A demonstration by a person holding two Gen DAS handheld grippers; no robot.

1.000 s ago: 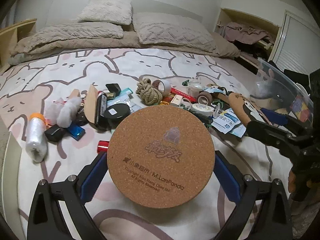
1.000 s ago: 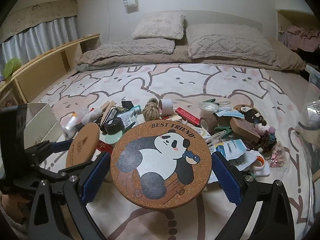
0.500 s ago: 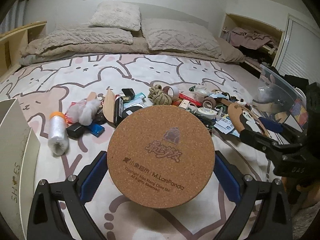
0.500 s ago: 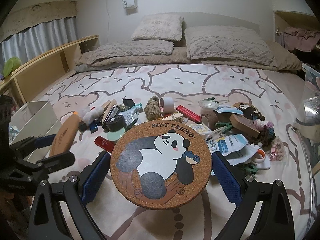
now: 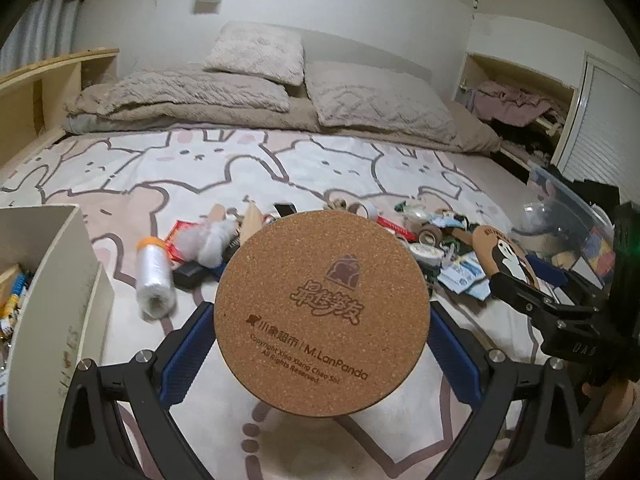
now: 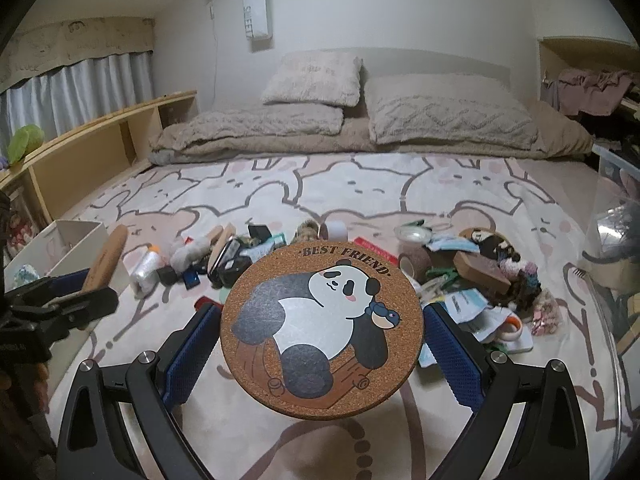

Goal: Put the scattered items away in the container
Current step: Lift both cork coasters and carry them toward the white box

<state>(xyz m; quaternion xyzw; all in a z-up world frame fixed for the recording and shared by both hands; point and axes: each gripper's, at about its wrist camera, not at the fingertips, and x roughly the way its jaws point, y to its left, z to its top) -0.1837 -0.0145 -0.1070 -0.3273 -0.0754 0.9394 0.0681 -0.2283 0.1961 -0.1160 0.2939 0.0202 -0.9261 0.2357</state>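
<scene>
My left gripper (image 5: 320, 316) is shut on a round cork coaster (image 5: 320, 280), its printed back facing the camera. My right gripper (image 6: 322, 332) is shut on a second cork coaster (image 6: 320, 320) that shows a panda picture. Both are held above the bed near its front edge. The scattered items (image 6: 460, 276) lie in a band across the bedspread beyond both coasters. A white open box (image 5: 60, 288) stands at the left, close to the left gripper. In the right wrist view the left gripper's coaster (image 6: 106, 260) hangs edge-on beside that white box (image 6: 76, 240).
A roll of plastic bags (image 5: 154, 276) and white fluff (image 5: 212, 240) lie left of the pile. A clear plastic bin (image 5: 572, 216) stands at the bed's right edge. Pillows (image 6: 448, 116) and a folded blanket fill the far end. A wooden shelf (image 6: 92, 148) runs along the left.
Both grippers drew back from the pile, each with its coaster still in it. The left one swung left, and the white box came into its view.
</scene>
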